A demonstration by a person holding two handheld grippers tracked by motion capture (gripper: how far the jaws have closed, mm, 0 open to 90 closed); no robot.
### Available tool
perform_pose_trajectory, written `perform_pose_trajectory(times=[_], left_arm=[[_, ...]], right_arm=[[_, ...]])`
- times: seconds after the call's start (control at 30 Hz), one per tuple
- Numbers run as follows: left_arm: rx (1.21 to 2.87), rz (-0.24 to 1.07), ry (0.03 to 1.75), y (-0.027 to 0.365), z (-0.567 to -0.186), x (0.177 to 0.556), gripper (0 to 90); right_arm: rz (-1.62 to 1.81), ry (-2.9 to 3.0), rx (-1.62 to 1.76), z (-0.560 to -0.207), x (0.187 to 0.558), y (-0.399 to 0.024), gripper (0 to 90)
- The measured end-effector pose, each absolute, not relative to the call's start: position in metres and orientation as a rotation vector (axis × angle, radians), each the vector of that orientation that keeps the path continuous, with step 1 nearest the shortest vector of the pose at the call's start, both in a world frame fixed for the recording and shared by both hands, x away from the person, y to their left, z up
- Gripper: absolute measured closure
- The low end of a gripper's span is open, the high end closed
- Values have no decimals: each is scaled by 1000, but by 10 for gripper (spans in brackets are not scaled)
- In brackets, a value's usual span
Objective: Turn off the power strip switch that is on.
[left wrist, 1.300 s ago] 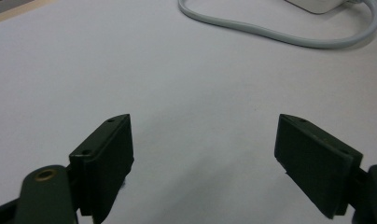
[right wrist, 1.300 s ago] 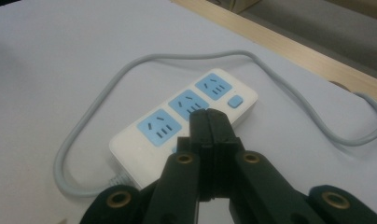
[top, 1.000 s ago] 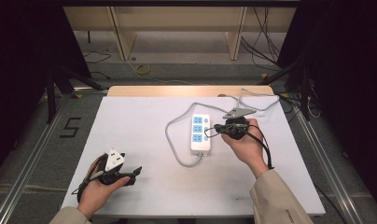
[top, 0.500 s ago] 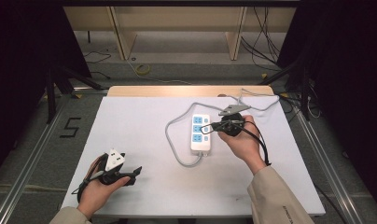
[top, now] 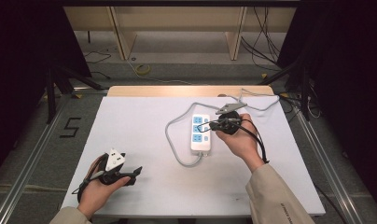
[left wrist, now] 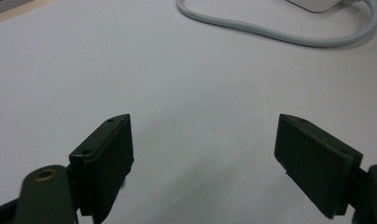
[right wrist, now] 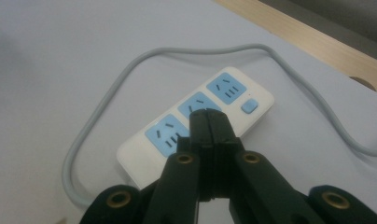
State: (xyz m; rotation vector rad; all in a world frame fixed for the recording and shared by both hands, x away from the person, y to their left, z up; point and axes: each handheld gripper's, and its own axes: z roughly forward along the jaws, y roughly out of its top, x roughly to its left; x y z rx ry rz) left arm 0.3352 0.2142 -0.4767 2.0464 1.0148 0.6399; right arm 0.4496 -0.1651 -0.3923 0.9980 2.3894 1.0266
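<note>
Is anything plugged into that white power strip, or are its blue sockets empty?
Two empty, one uncertain. On the power strip, two blue sockets show bare slots; the shut right gripper partly covers the middle one.

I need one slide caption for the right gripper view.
Shut right gripper over the white plastic power strip with blue sockets.

Grey floor (top: 32,140), wooden shelving (top: 177,28), dark curtains (top: 18,46) around.

White power strip (right wrist: 196,130) with light-blue sockets, grey cord (right wrist: 91,121), black jaws.
</note>
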Motion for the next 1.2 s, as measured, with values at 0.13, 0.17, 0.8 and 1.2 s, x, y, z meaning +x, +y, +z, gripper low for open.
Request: perform_pose_trajectory(times=[0.13, 0.17, 0.8, 1.2], left_arm=[[2049, 640, 1013, 214, -477, 335, 194], [2048, 640, 1012, 214, -477, 336, 194], [2045, 644, 1011, 213, -477, 336, 194], [2044, 643, 1011, 214, -477, 336, 194]], right_arm=[[1017, 2402, 999, -392, 451, -163, 900], [1017, 2402, 999, -392, 452, -162, 900], [965, 2457, 993, -394, 461, -151, 900], [918, 2495, 991, -396, 467, -143, 900]])
